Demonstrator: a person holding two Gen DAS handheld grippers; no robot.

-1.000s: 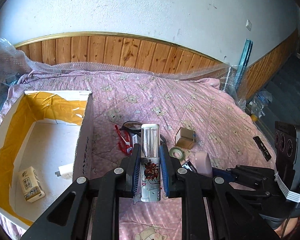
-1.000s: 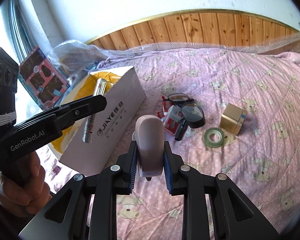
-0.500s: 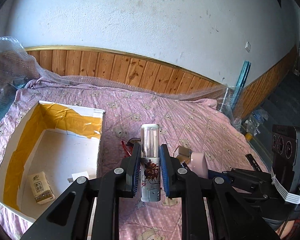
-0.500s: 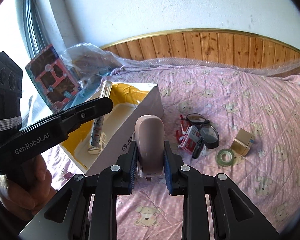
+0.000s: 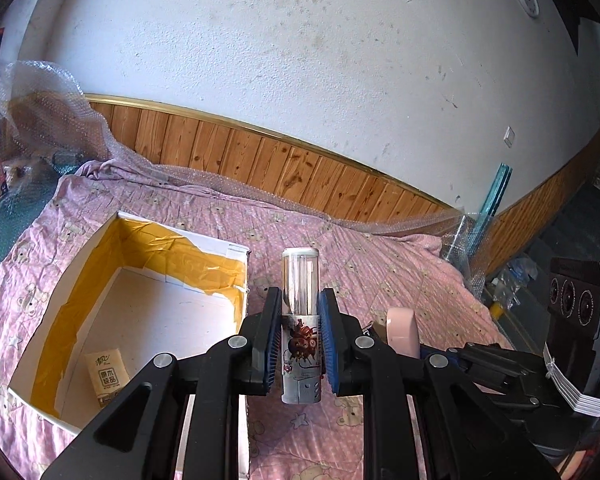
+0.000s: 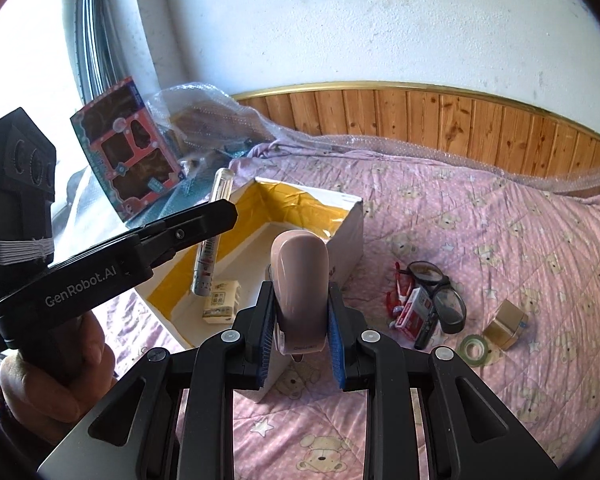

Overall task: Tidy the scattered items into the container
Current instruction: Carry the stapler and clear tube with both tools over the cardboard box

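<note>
The left gripper [image 5: 300, 344] squeezes a tall tube [image 5: 301, 320] tight, and the right gripper [image 6: 300, 320] squeezes a pink stapler [image 6: 299, 288] tight, both up in the air near the box [image 6: 346, 222]. If either one lets go too soon, its thing may hit the box wall and fall on the pink blanket [image 6: 500, 240]. Farther off, the glasses [image 6: 436, 292], tape roll [image 6: 475, 347] and little brown box [image 6: 506, 322] wait on the blanket, and a swinging gripper may bump them.

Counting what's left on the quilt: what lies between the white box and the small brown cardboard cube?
In the right wrist view, glasses, a red-and-white pack and red scissors lie between the white box and the cube.
</note>
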